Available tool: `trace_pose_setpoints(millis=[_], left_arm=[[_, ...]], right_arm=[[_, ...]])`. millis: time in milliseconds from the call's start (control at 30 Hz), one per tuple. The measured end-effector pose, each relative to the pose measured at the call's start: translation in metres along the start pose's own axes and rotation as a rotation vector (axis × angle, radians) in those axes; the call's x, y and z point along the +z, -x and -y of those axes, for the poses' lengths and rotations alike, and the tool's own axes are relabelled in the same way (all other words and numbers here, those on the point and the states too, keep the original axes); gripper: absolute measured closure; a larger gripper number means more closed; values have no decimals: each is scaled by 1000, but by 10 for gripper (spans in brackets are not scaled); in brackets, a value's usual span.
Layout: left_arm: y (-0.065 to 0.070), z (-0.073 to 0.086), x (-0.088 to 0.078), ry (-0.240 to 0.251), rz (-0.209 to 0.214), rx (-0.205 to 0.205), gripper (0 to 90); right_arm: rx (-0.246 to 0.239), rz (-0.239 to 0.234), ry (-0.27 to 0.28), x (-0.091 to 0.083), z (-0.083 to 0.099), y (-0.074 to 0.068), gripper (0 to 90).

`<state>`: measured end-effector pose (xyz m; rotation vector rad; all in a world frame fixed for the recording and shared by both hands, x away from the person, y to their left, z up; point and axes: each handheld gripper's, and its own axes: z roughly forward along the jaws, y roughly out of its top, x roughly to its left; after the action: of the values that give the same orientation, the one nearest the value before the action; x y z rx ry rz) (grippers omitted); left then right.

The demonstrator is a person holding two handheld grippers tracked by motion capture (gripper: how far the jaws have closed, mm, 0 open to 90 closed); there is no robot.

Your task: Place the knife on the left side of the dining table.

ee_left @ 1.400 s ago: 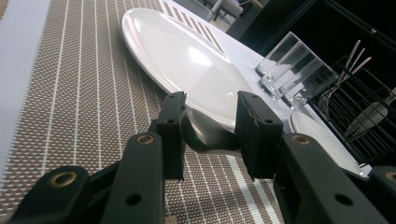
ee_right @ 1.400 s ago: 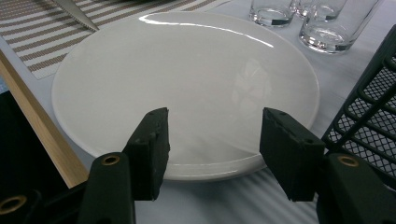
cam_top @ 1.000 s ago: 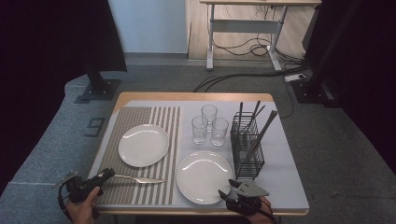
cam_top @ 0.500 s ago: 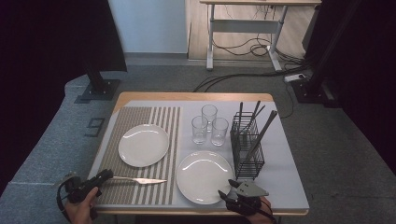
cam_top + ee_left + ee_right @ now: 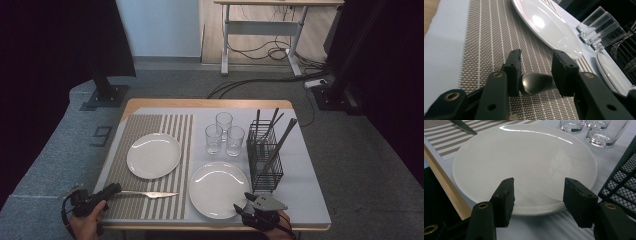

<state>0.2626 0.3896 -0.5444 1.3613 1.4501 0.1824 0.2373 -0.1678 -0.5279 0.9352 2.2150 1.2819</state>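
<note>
A silver knife (image 5: 150, 194) lies flat on the striped placemat (image 5: 150, 125), in front of the left white plate (image 5: 153, 155). My left gripper (image 5: 114, 189) rests at the near left corner. In the left gripper view the knife's rounded handle end (image 5: 536, 83) lies between the jaws of the left gripper (image 5: 536, 65), which stand open around it. My right gripper (image 5: 242, 209) is at the near edge of the right white plate (image 5: 218, 189). In the right gripper view the right gripper (image 5: 537, 195) is open, its jaws on either side of that plate's (image 5: 524, 157) near rim, pads clear of it.
Three clear glasses (image 5: 223, 135) stand behind the right plate. A black wire caddy (image 5: 264, 157) with several dark utensils stands to the right of it, close to my right gripper. The table's wooden front edge (image 5: 446, 187) runs just under both hands.
</note>
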Motion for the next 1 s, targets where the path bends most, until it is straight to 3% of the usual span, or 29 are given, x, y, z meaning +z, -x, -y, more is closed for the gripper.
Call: trace_pose_setpoints(millis=[433,567,1000], left_arm=[[-3,0,1,-6,-30,-9,577],[-2,-1,-1,21,-31,-13,573],[0,-2,-2,23,-23,0,571]], right_arm=[[-4,0,-3,0,0,0,426],[-3,-1,-1,0,0,0,426],[-4,1,0,-1,0,0,425]])
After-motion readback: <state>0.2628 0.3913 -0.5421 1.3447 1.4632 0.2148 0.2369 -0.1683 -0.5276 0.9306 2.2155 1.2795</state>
